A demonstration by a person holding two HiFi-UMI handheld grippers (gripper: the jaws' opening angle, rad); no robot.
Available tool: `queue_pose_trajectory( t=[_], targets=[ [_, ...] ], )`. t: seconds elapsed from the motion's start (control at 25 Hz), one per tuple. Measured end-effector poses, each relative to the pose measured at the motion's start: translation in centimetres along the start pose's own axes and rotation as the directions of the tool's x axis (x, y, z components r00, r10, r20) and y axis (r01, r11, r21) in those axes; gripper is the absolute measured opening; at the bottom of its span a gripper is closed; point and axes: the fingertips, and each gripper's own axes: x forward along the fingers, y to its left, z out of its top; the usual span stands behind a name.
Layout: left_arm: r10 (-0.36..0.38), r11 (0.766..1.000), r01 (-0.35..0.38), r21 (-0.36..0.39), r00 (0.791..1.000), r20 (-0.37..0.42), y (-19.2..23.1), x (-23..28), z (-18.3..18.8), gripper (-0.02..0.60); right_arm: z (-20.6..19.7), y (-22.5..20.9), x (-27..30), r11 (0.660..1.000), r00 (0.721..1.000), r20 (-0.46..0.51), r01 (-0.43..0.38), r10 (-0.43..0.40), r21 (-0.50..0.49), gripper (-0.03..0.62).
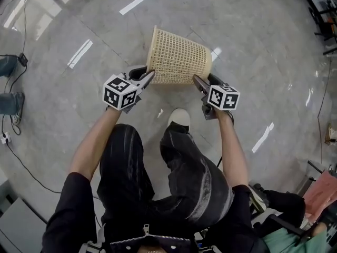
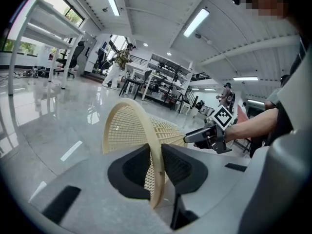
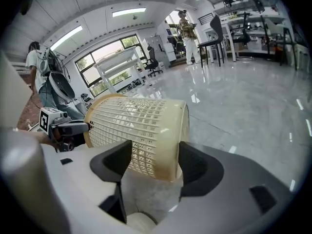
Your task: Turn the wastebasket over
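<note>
A beige mesh wastebasket (image 1: 179,57) hangs on its side over the grey floor, with its open rim to the left and its closed base to the right. My left gripper (image 1: 149,78) is shut on the near edge of the rim. In the left gripper view the rim (image 2: 155,155) runs between the two dark pads. My right gripper (image 1: 197,81) holds the base end. In the right gripper view the basket's base corner (image 3: 161,145) fills the gap between the jaws. Each gripper shows in the other's view, across the basket.
The person's white shoe (image 1: 180,117) is on the floor just below the basket. Cables (image 1: 16,157) and another person's legs (image 1: 8,83) are at the left. A seated person (image 1: 284,215) is at the lower right. White tables (image 2: 44,28) and chairs stand farther off.
</note>
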Motion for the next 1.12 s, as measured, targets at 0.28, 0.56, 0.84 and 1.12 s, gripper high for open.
queue_pose_trajectory(
  t=[0.28, 0.56, 0.84, 1.12],
  targets=[
    [-0.076, 0.996, 0.077, -0.050, 0.997, 0.020, -2.0, 2.2, 0.4, 0.077, 3.1, -1.2, -4.6, 0.988, 0.993, 0.063, 0.103, -0.096, -0.113, 0.287],
    [-0.122, 0.980, 0.122, -0.156, 0.992, 0.011, -2.3, 2.5, -1.1, 0.103, 8.6, 1.6, -7.4, 0.953, 0.982, 0.136, 0.161, -0.129, -0.257, 0.285],
    [-0.154, 0.958, 0.158, -0.239, 0.987, 0.032, -1.3, 1.3, -3.7, 0.106, 10.3, 5.0, -6.4, 0.905, 0.973, 0.190, 0.194, -0.129, -0.378, 0.284],
    [-0.148, 0.980, 0.148, -0.129, 0.989, 0.009, -0.1, 0.0, -5.0, 0.138, 11.2, 7.1, -5.2, 0.852, 0.967, 0.211, 0.230, -0.144, -0.471, 0.233]
  ],
)
